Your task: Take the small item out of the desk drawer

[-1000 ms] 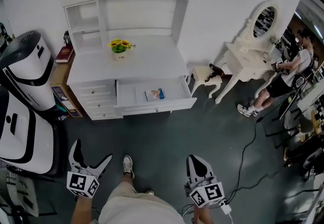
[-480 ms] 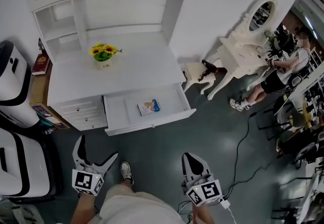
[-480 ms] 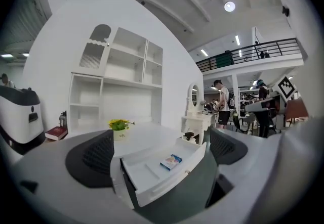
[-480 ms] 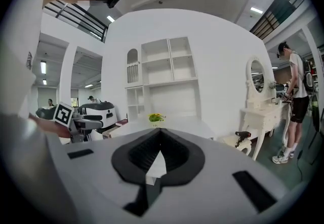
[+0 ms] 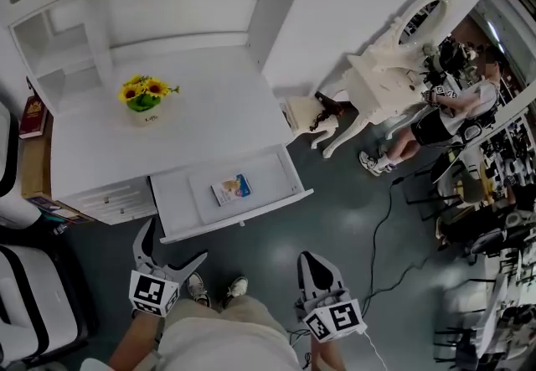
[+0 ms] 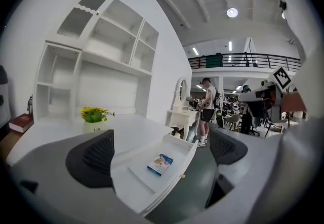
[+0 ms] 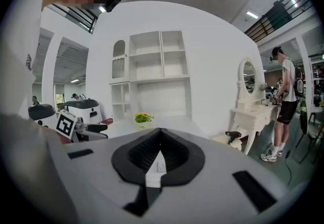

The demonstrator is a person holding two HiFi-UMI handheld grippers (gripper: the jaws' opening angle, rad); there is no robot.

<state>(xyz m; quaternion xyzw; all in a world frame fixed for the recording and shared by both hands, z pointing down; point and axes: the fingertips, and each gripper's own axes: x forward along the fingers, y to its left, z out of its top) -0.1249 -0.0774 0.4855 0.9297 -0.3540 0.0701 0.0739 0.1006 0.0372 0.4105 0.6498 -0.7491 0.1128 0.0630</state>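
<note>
- Head view: the white desk (image 5: 209,122) has its wide drawer (image 5: 251,212) pulled out. The small item (image 5: 231,189), a flat little packet with blue on it, lies on the drawer floor about mid-way along, touching nothing else.
- A pot of yellow flowers (image 5: 144,98) stands on the desktop, well back from the drawer. A red book (image 5: 32,116) sits on a lower surface at the desk's left.
- Both tools are low in the shot, well short of the drawer. The left gripper (image 5: 176,242) has its fingers spread wide in a V; the right gripper (image 5: 314,260) has its fingers together in one point.
- Off to the right there's a white dressing table (image 5: 381,80) with a person (image 5: 444,114) standing at it, and a cable (image 5: 378,231) trails over the dark floor.
- Left gripper view: the two black pads (image 6: 93,160) are far apart with only air between them. The packet shows in that gap but well beyond it, inside the drawer. Not touched.
- Right gripper view: the pads meet along the middle, clamped on nothing. It faces the desk shelves, and the left tool's marker cube (image 7: 65,124) shows at the left edge.
</note>
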